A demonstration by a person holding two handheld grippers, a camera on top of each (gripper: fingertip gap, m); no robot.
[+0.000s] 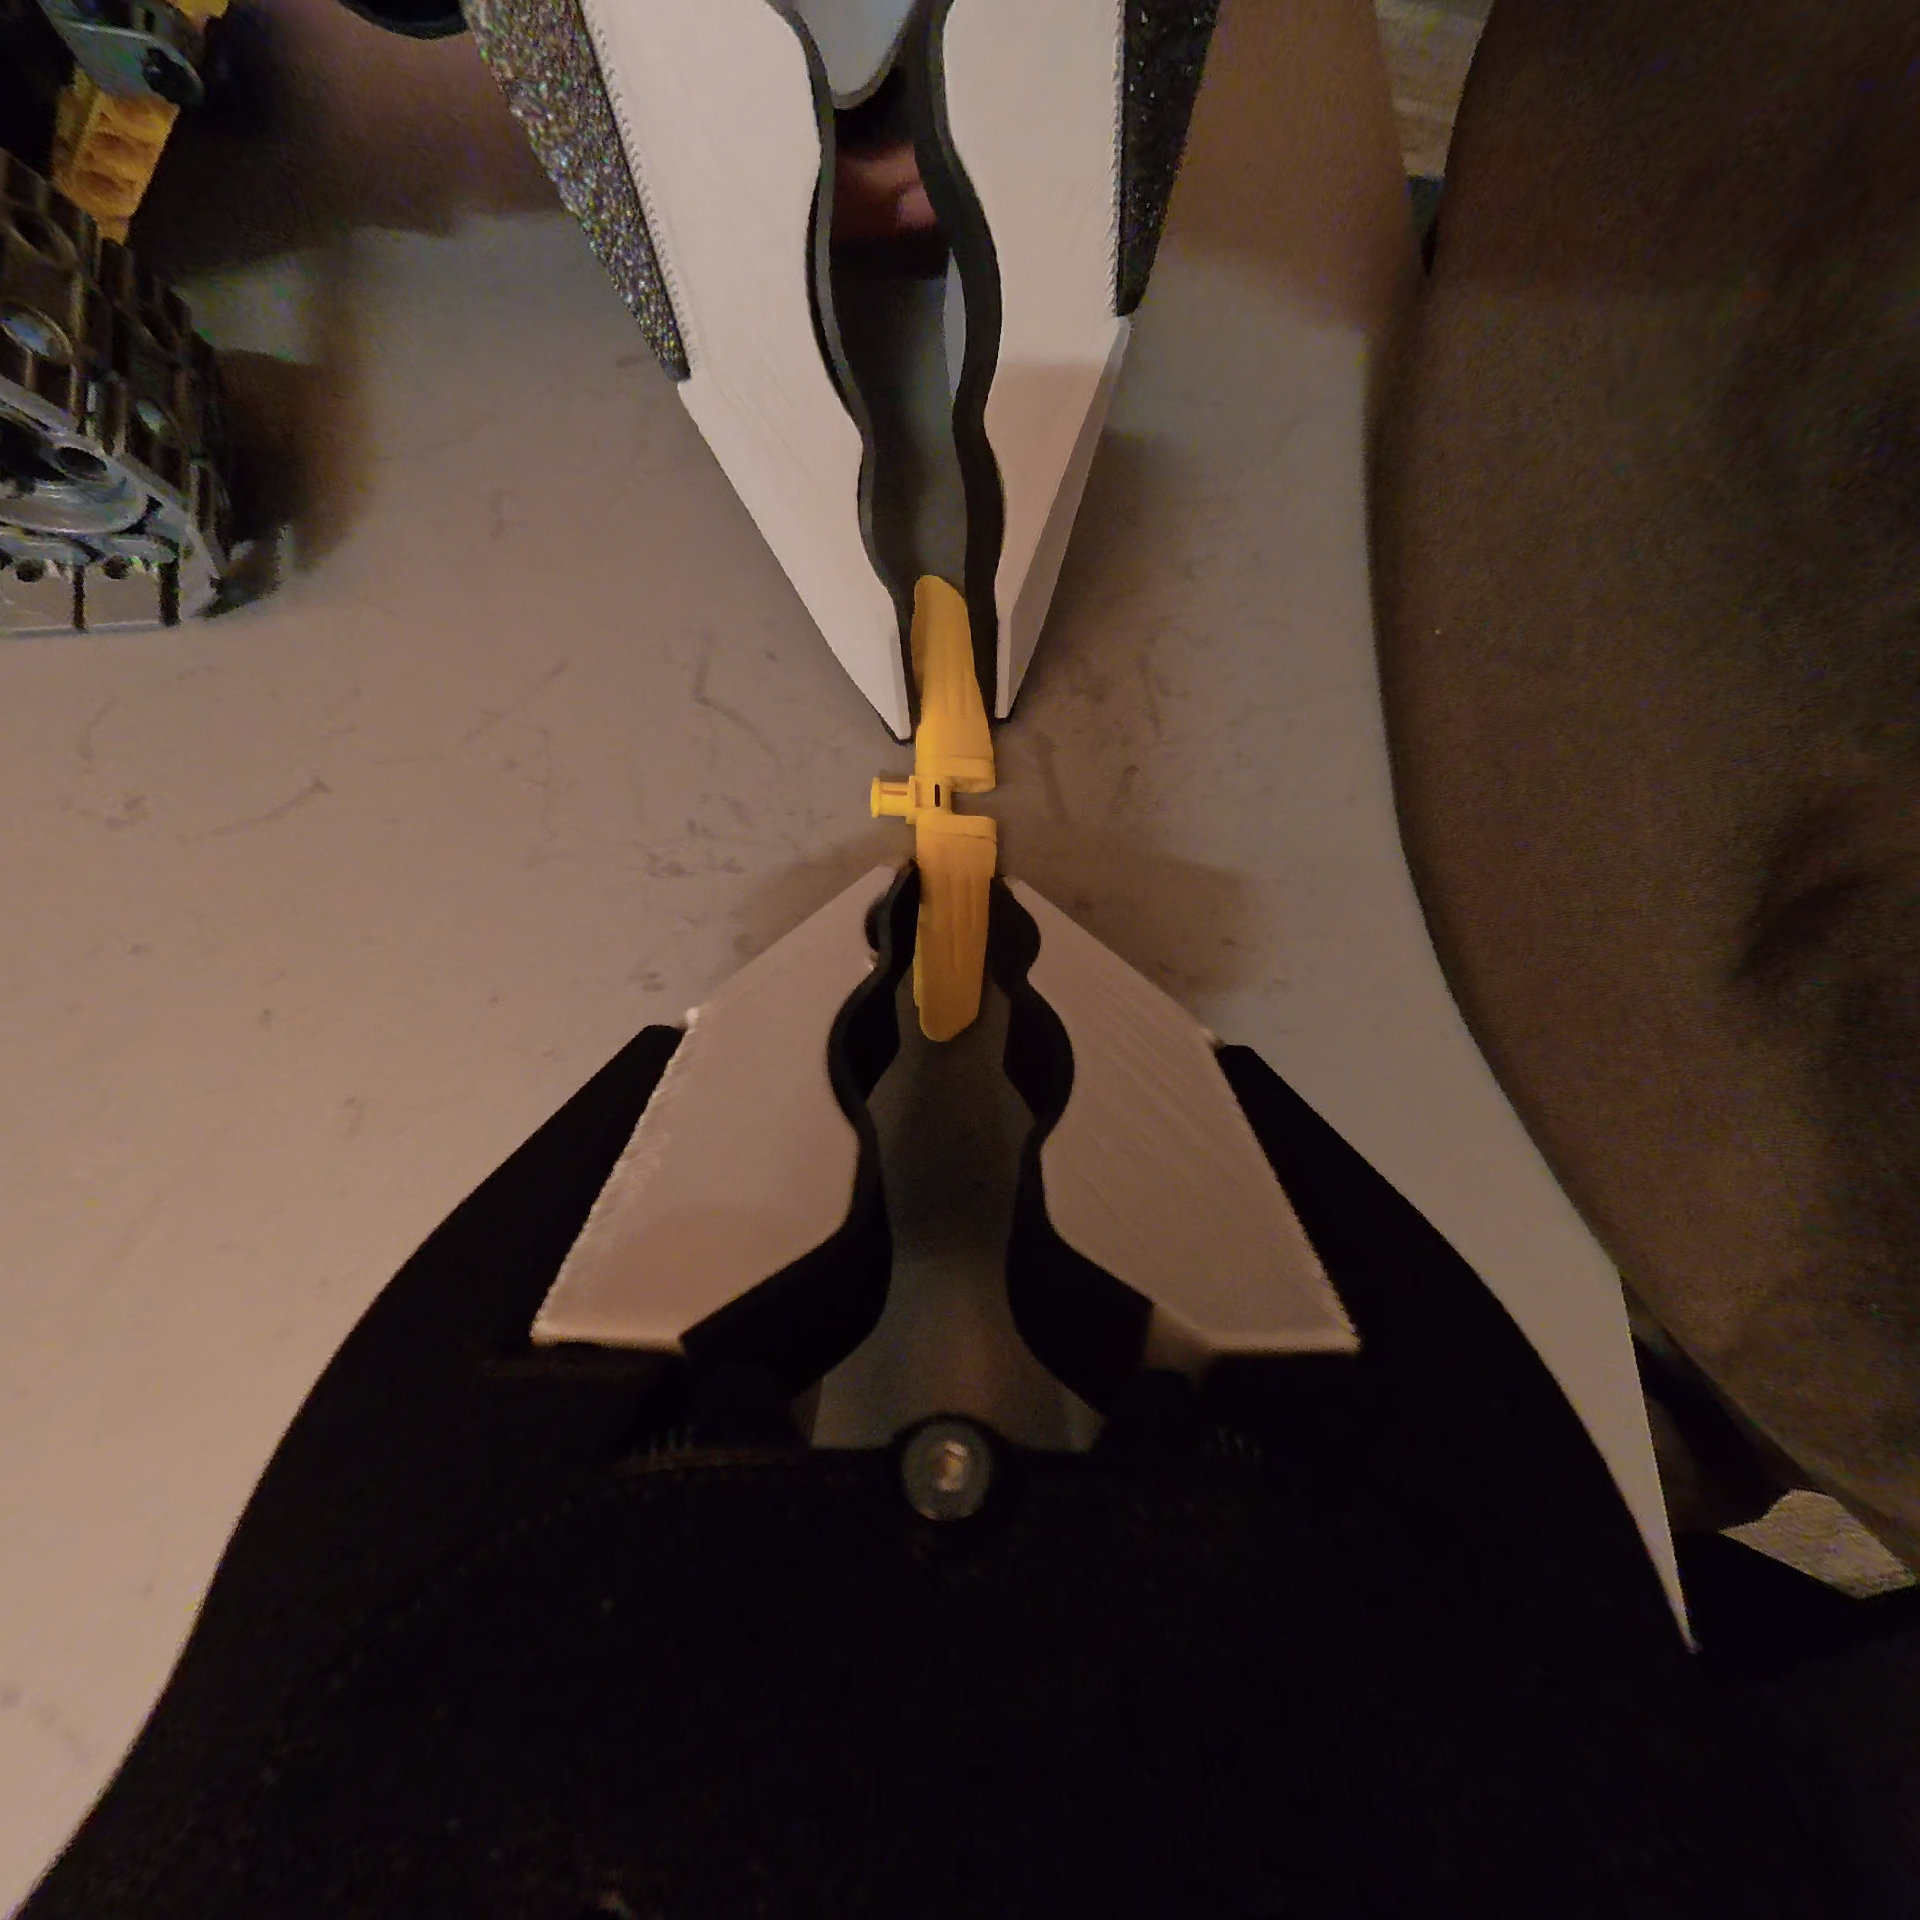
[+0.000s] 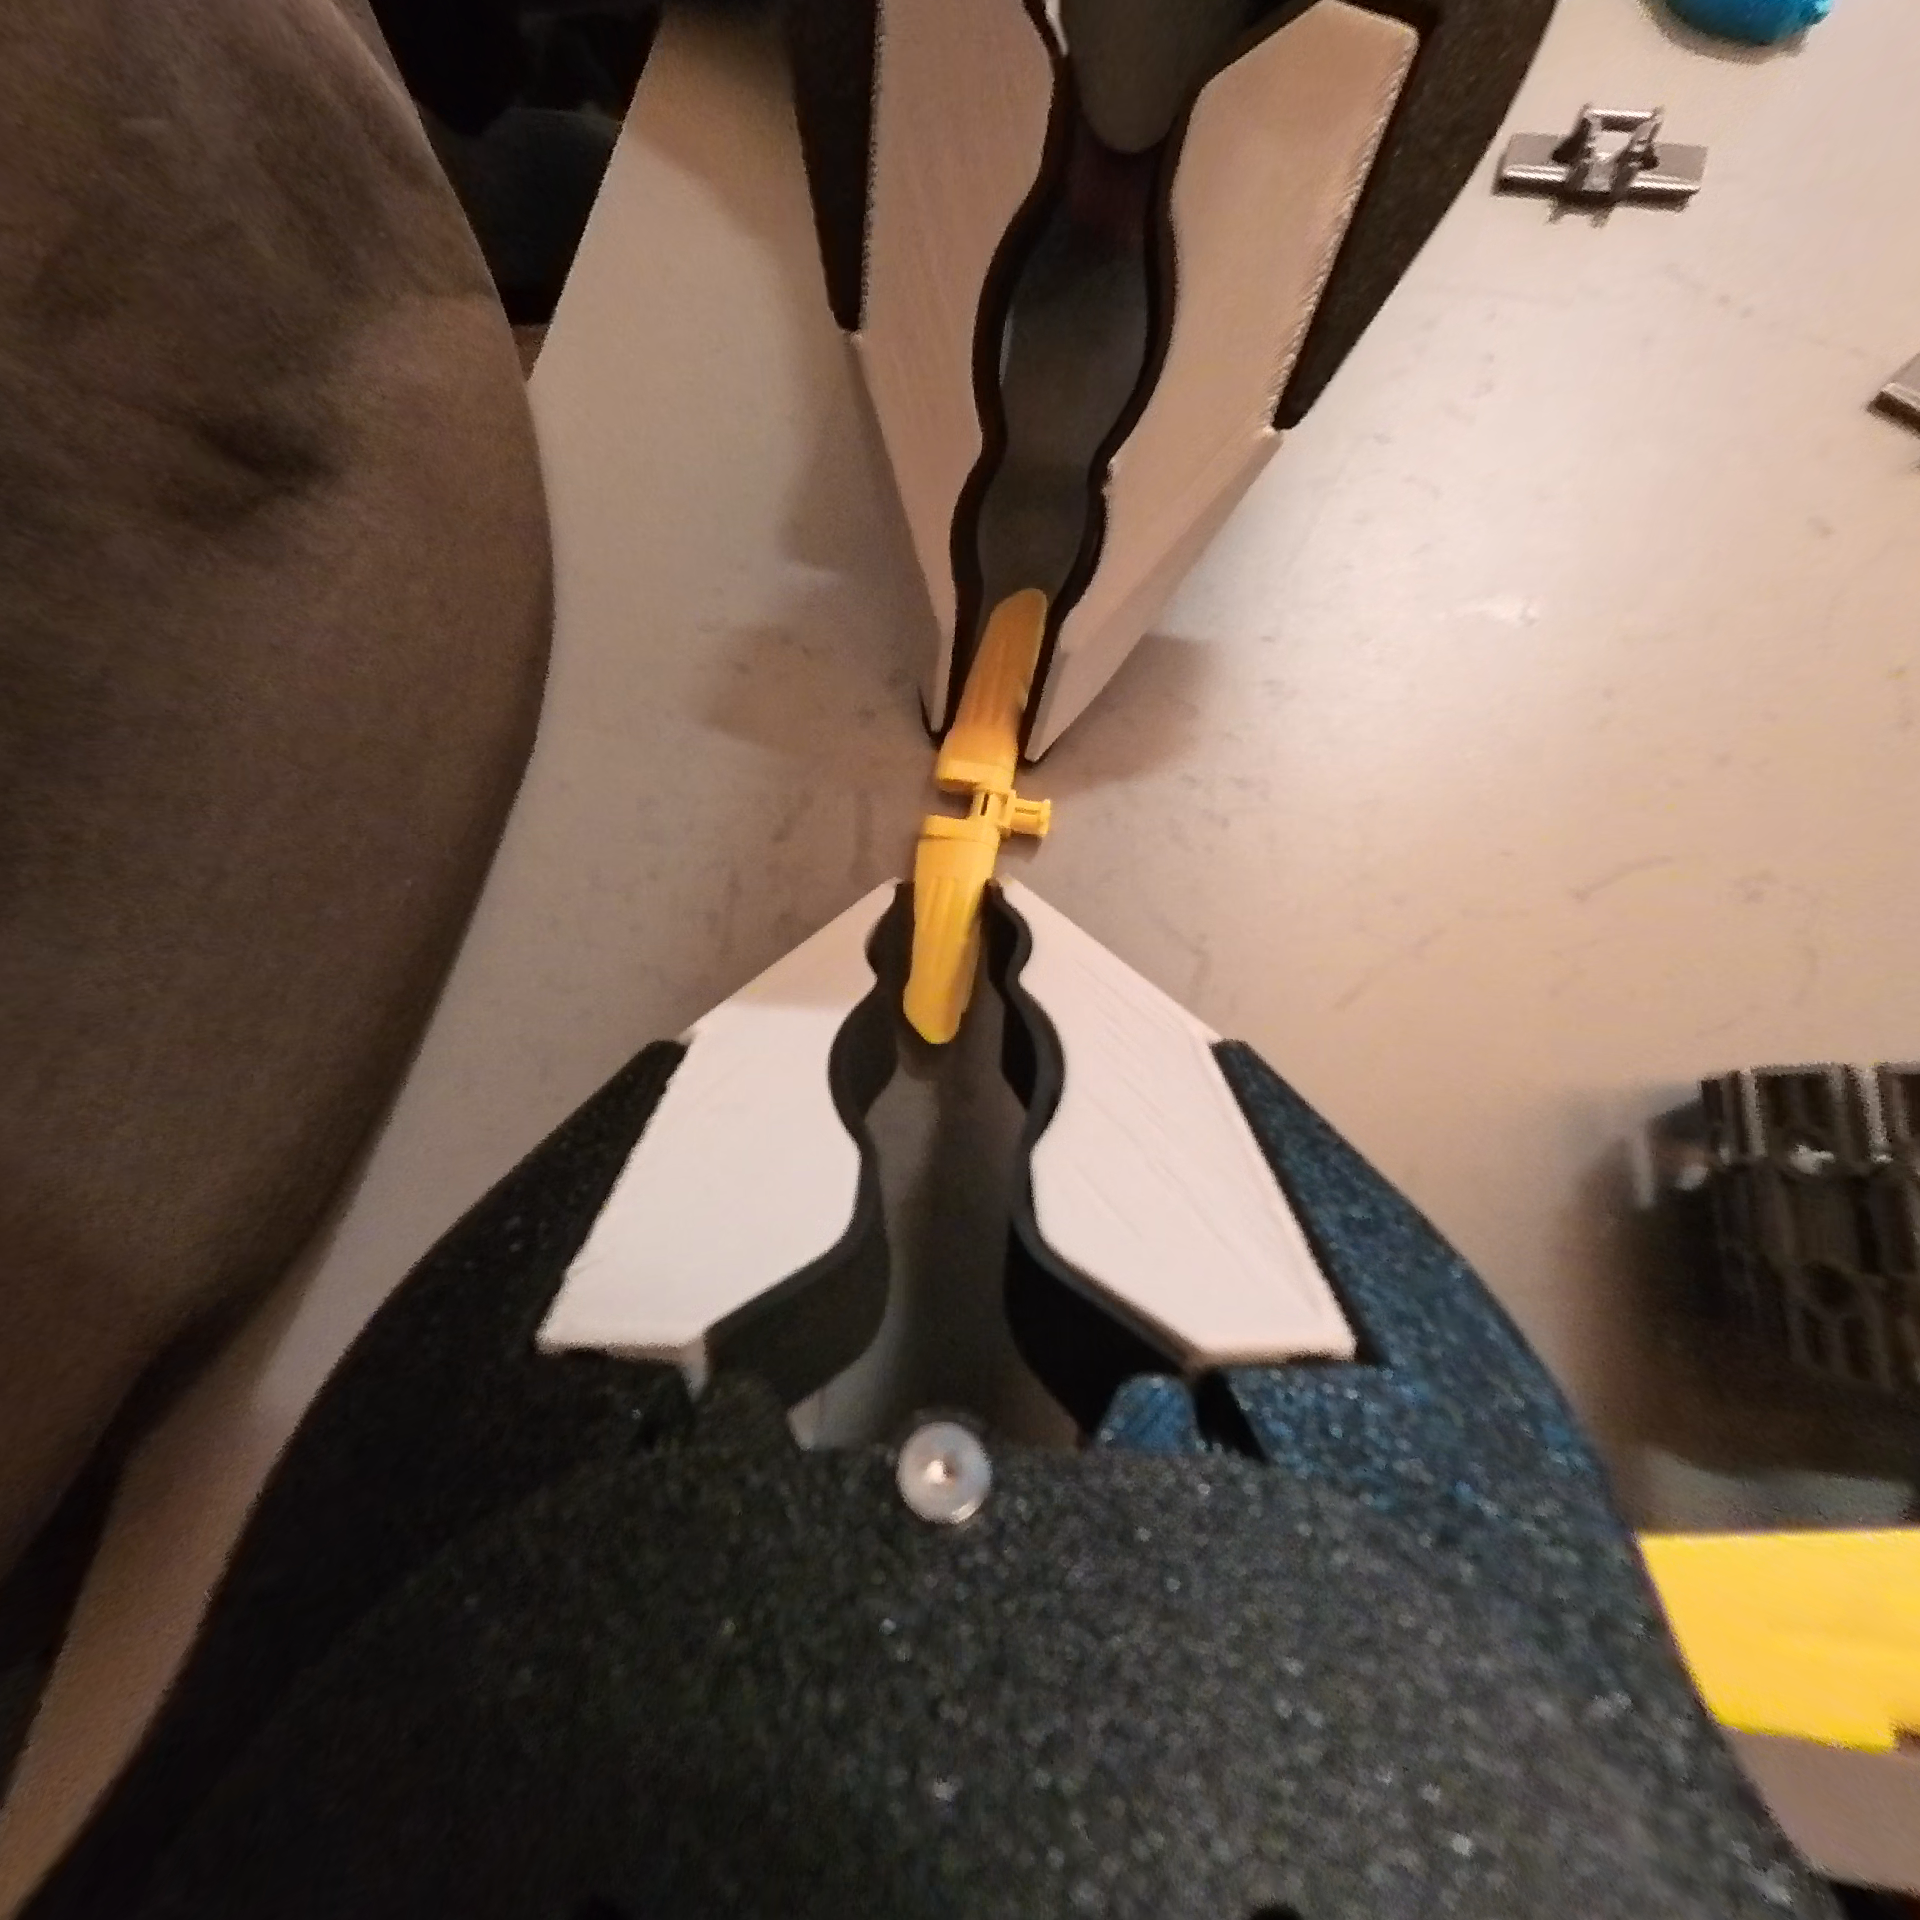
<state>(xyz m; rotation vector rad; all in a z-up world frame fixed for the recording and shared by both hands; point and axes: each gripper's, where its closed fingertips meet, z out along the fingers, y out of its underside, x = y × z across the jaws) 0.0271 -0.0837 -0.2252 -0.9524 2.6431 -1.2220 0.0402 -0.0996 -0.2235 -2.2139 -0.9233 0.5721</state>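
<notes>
Two yellow blade-shaped plastic pieces meet end to end above the pale tabletop (image 1: pixel 416 831). A small yellow pin (image 1: pixel 902 798) sticks out sideways at their meeting point. My left gripper (image 1: pixel 951 883) is shut on the near yellow piece (image 1: pixel 948 945). In the left wrist view my right gripper (image 1: pixel 951 717) comes from the top, tip to tip, shut on the far yellow piece (image 1: pixel 943 665). In the right wrist view my right gripper (image 2: pixel 945 888) is shut on its yellow piece (image 2: pixel 943 956). The left gripper (image 2: pixel 982 732) opposite grips the other piece (image 2: pixel 1000 665), and the pin (image 2: pixel 1023 816) shows again.
A dark tracked model with yellow and grey parts (image 1: pixel 94 436) stands at the left, and also shows in the right wrist view (image 2: pixel 1808 1216). A brown cushion-like mass (image 1: pixel 1662 727) borders the table. A grey small part (image 2: pixel 1600 166), a teal object (image 2: pixel 1745 16) and a flat yellow piece (image 2: pixel 1808 1652) lie about. My two grippers' fingertips are within a few centimetres of each other. The teal object (image 2: pixel 1745 16) lies around 20 cm away from my left fingertips.
</notes>
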